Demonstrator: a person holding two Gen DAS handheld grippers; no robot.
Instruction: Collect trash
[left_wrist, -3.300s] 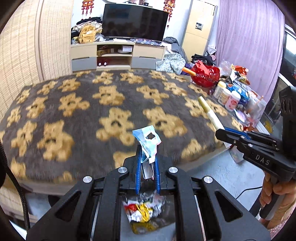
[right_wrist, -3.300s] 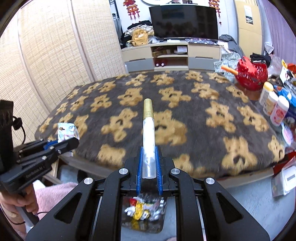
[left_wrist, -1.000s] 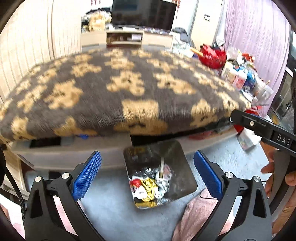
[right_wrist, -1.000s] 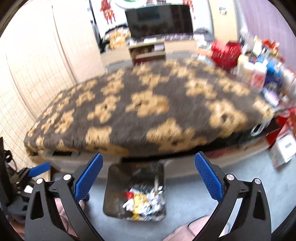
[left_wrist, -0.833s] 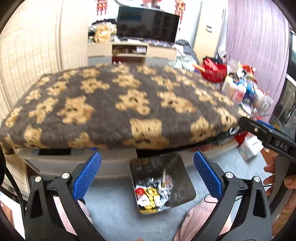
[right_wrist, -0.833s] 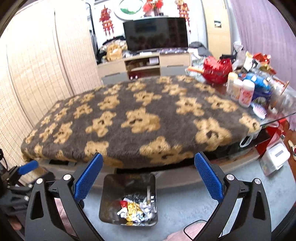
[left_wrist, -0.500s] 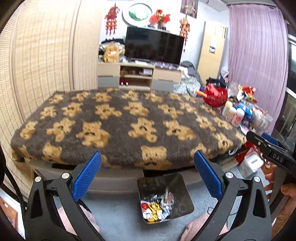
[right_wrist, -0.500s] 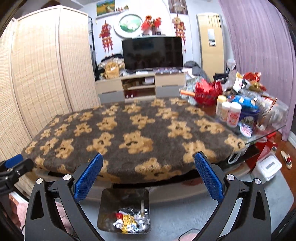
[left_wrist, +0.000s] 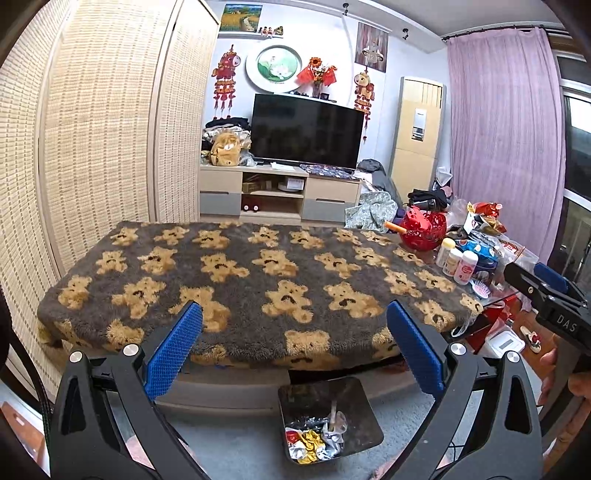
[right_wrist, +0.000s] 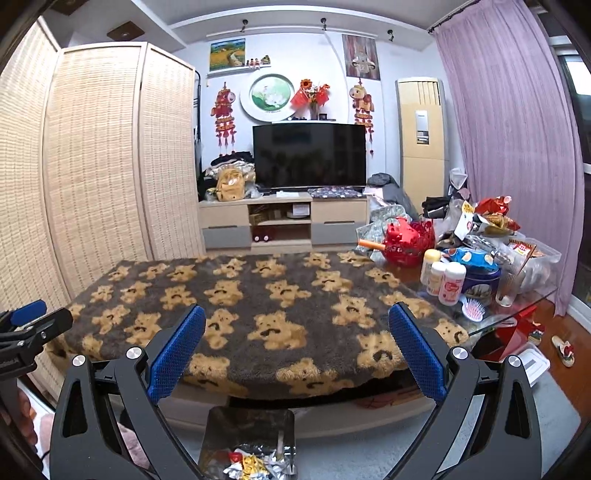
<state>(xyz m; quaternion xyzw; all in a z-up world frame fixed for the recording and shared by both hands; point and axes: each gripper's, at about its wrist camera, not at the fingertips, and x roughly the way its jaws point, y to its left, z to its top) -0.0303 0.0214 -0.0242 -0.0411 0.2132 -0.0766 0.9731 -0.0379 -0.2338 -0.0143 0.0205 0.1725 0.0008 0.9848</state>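
With both tools empty | left gripper (left_wrist: 293, 332) and right gripper (right_wrist: 296, 336) spread wide | crumpled foil wrappers (left_wrist: 314, 441) lie in dark square floor bin (left_wrist: 364, 406), near edge of bear-print blanket (left_wrist: 258, 266) | step: drop judged complete | next: locate remaining trash.

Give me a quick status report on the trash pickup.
Left hand-held gripper open, empty. Right hand-held gripper open, empty. Trash bin on floor below table edge, wrappers inside. Bear blanket shows no trash; nothing blocking.

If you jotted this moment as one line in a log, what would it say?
left gripper: open, holding nothing | right gripper: open, holding nothing | trash bin: on floor before the table, wrappers inside | bear blanket: no trash seen on it
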